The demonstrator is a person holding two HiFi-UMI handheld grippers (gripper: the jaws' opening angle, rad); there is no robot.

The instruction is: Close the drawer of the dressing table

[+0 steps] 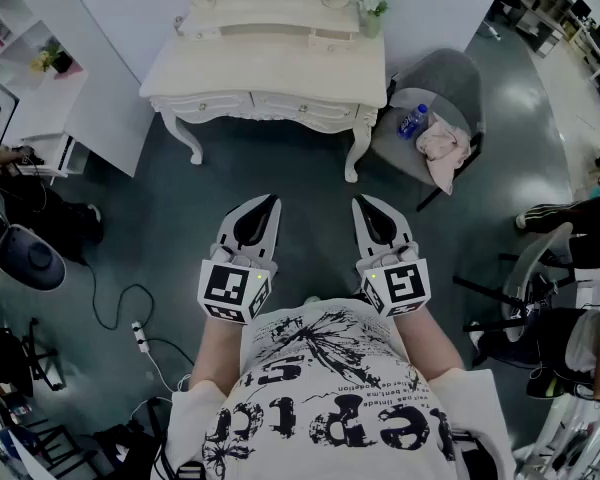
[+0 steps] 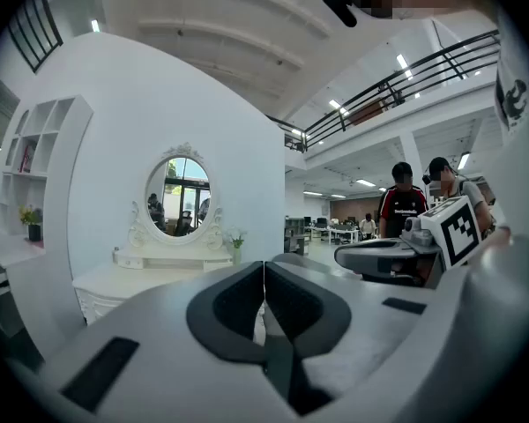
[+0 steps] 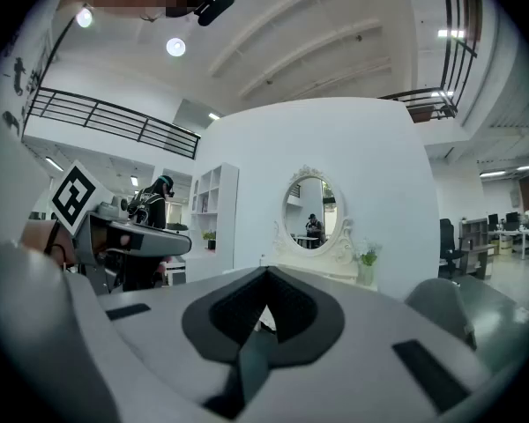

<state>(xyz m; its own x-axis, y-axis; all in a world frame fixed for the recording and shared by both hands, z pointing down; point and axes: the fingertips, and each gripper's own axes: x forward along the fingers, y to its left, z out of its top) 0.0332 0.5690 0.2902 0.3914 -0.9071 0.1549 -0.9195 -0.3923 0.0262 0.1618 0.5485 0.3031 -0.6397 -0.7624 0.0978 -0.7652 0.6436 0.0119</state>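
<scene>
Head view showed me the table (image 1: 270, 73) well ahead of both grippers, untouched; I couldn't tell which drawer stood open. My left gripper (image 1: 271, 203) and right gripper (image 1: 361, 203) had jaws together, empty. I judged the whole approach and push remained.

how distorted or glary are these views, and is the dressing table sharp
Head view: dim, bluish; the white carved dressing table is sharp, the glossy grey floor carries soft reflections. Left gripper view: heavy fisheye, black corners, ceiling strip lights flare. Right gripper view: same bowing, round ceiling lamps bloom.
</scene>
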